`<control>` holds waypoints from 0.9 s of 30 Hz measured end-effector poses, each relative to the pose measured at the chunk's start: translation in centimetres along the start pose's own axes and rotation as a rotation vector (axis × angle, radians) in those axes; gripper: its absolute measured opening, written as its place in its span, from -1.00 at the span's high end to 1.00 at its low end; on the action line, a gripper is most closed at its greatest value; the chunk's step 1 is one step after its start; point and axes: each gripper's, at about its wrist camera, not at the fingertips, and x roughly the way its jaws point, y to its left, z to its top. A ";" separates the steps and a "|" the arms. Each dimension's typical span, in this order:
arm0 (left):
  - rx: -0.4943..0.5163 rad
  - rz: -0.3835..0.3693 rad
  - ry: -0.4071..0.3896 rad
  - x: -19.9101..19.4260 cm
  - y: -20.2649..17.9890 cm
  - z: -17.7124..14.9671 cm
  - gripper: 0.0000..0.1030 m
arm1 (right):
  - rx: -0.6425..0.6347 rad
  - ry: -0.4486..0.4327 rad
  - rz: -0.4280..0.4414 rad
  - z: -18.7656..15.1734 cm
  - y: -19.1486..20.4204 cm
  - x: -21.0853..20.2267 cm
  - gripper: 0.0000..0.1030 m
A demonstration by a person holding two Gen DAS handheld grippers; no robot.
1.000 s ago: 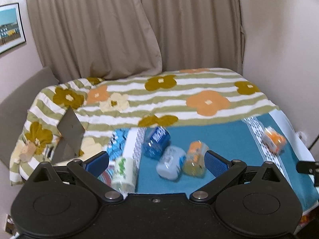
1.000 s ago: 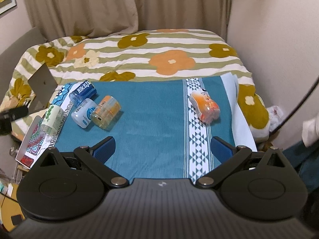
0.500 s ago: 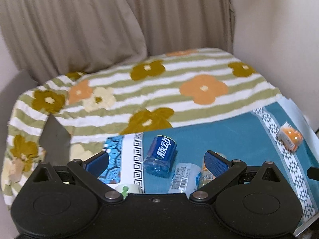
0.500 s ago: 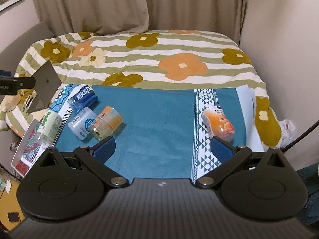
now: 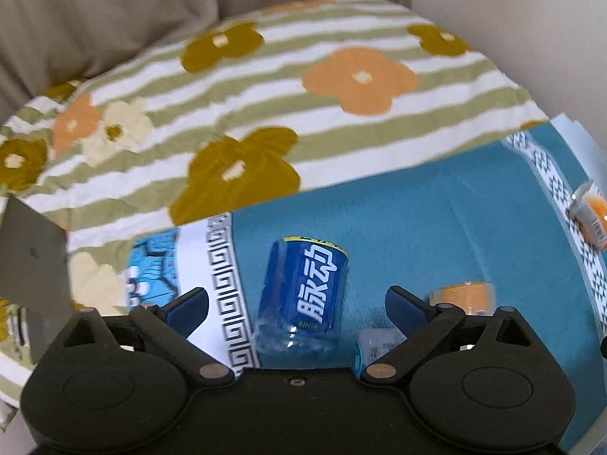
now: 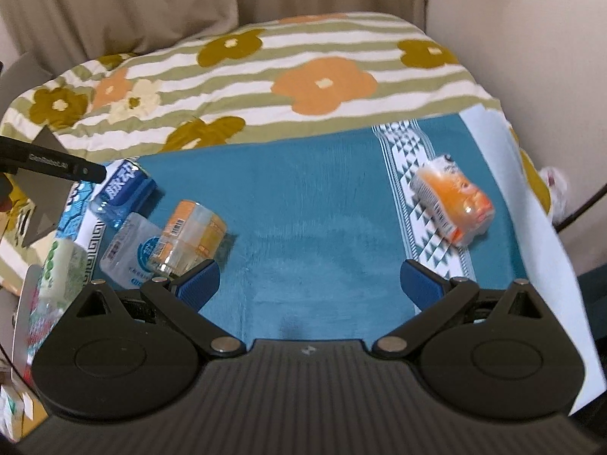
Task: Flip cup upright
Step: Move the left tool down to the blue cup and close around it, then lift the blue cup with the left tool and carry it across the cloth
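Several cups made of cut plastic bottles lie on their sides on a teal cloth (image 6: pixel 311 204). A blue-labelled cup (image 5: pixel 303 295) lies between the open fingers of my left gripper (image 5: pixel 297 303); it also shows in the right wrist view (image 6: pixel 123 189). Beside it lie a pale blue-labelled cup (image 6: pixel 131 252), a yellow-orange cup (image 6: pixel 191 237) and a green-labelled cup (image 6: pixel 62 269). An orange cup (image 6: pixel 453 203) lies alone on the right patterned band, ahead of my open, empty right gripper (image 6: pixel 311 284).
The cloth lies over a flower-striped blanket (image 6: pixel 265 76) on a bed. A grey laptop lid (image 5: pixel 34 261) stands at the left edge. Curtains (image 6: pixel 151 3) and a wall (image 6: pixel 531 38) close the back and right. The left gripper's tip (image 6: pixel 57 165) shows at far left.
My left gripper has moved forward and down, so the blue-labelled cup now sits between its fingers. My right gripper has moved closer to the cloth, towards the orange cup.
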 end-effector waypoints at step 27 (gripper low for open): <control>-0.004 -0.090 0.152 6.4 2.0 0.3 -0.25 | 0.083 0.095 -0.040 0.6 2.1 4.9 -1.00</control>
